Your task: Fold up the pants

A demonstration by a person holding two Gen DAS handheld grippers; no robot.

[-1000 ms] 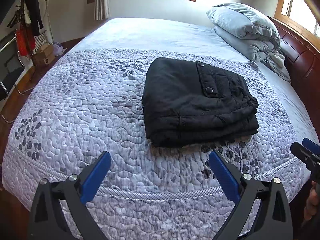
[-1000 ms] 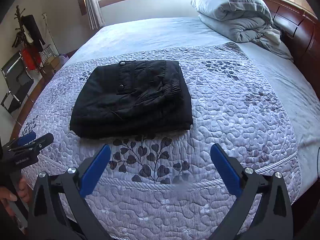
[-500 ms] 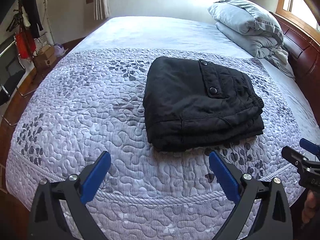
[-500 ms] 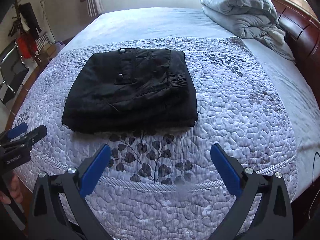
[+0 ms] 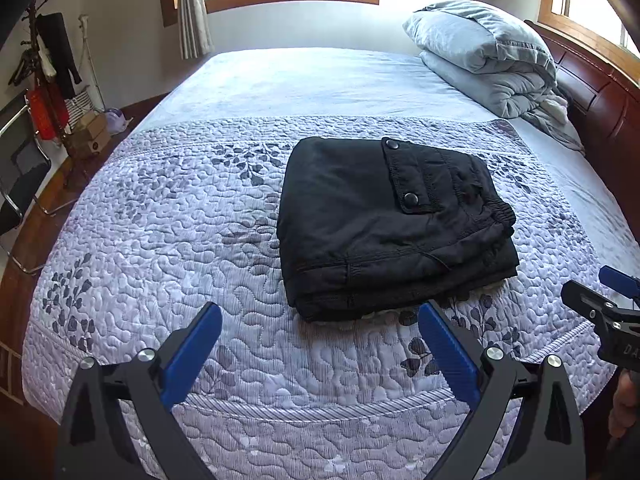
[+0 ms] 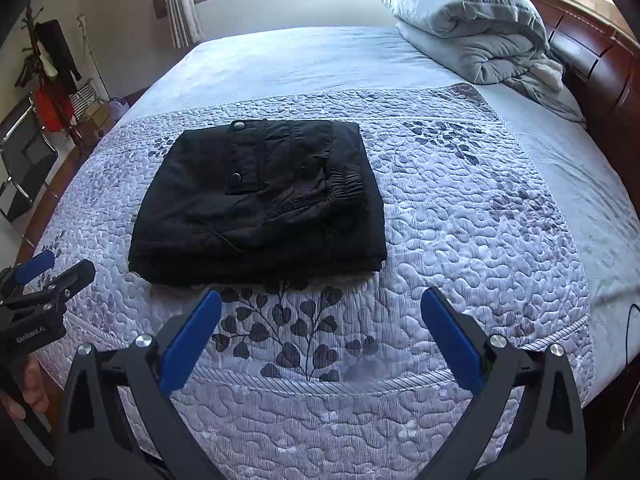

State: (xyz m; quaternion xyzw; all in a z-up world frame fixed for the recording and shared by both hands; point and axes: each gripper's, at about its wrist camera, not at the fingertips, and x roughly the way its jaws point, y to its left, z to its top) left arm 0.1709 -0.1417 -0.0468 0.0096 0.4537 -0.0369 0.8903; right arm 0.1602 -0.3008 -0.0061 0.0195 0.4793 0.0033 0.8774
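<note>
pants folded and at rest, both grippers clear

the black pants (image 5: 394,224) lie folded into a compact, roughly square stack on the quilted bedspread (image 5: 168,240), about the middle of the bed's width and toward its near edge. a flap with two snap buttons faces up, and a gathered elastic waistband shows on the right side of the stack. several layers are visible along the near edge, which sits fairly even. by appearance the fold is complete or close to it.

handling, as a judgement: the cloth looks thick and padded, soft rather than stiff, moderately heavy for a garment, not fragile and not slippery. the layers would slide apart if only the top one were pinched. the better hold is along the near edge, both near corners, taking the full thickness.

the left gripper (image 5: 320,340) hangs over the near hem of the bedspread, jaws spread wide and holding nothing. the right gripper (image 6: 320,336) stands likewise, jaws wide apart and empty, just short of the stack. neither touches the pants.

further out: a folded grey duvet (image 6: 472,28) lies at the far right by the wooden headboard (image 6: 600,56); a clothes rack (image 5: 48,76) stands at the far left.
</note>
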